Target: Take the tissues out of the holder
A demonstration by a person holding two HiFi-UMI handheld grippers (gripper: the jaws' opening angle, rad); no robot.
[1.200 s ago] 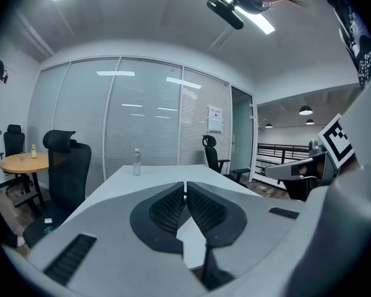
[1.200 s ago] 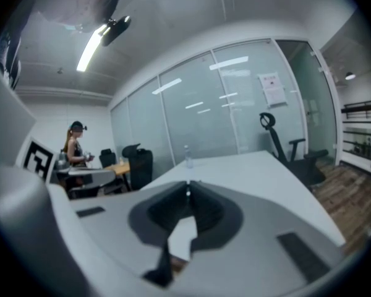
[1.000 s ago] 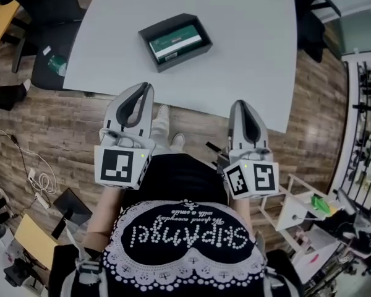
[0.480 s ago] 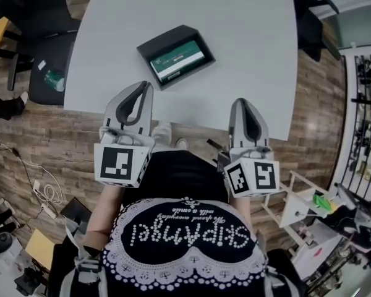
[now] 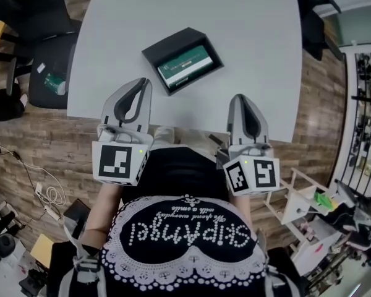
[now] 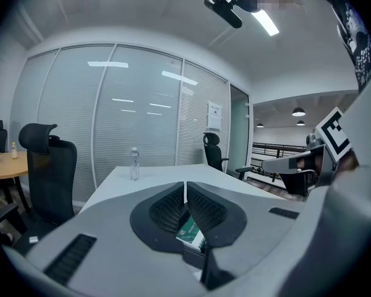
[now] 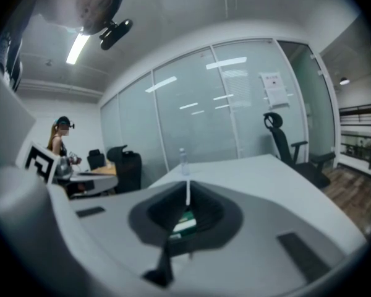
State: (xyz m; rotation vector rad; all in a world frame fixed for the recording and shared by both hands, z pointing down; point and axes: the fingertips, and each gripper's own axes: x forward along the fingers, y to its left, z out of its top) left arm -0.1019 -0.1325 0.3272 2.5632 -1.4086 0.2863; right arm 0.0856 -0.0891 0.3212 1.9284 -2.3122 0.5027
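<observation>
left gripper (image 5: pixel 146 82): jaws pressed together, nothing between them; hovering at the near edge of the table (image 5: pixel 241 30).
right gripper (image 5: pixel 237 97): jaws also together, only a hairline slit showing in its own view, empty; hanging beside the left one, well apart from it, just short of the table edge.
holder (image 5: pixel 164 44): black open-top tray, sitting on the table ahead of both grippers, ahead-right of the left one and ahead-left of the right one, and nearer the left. Lying skewed to the table edge.
tissues (image 5: pixel 186 66): green-and-white pack, lying flat inside the holder and filling most of it. Showing just under the closed jaw tips in both gripper views. Neither gripper is touching it.
handling (my read): light, soft, squashy pack; the wrapper is probably slick, so a shallow pinch is likely slipping off. Not fragile, but a hard squeeze is crumpling it.
holder risk (my read): the tray is looking light too, so it may be riding up with the pack. One gripper should be pinning a wall while the other is lifting.
grip point (my read): the pack's long edges, jaws going down between pack and wall. Whether that gap is wide enough for a jaw, cannot tell.
next need: both grippers are needing to open before any take.
bottle (image 6: pixel 134 164): standing upright far beyond the holder, clear of the work.
</observation>
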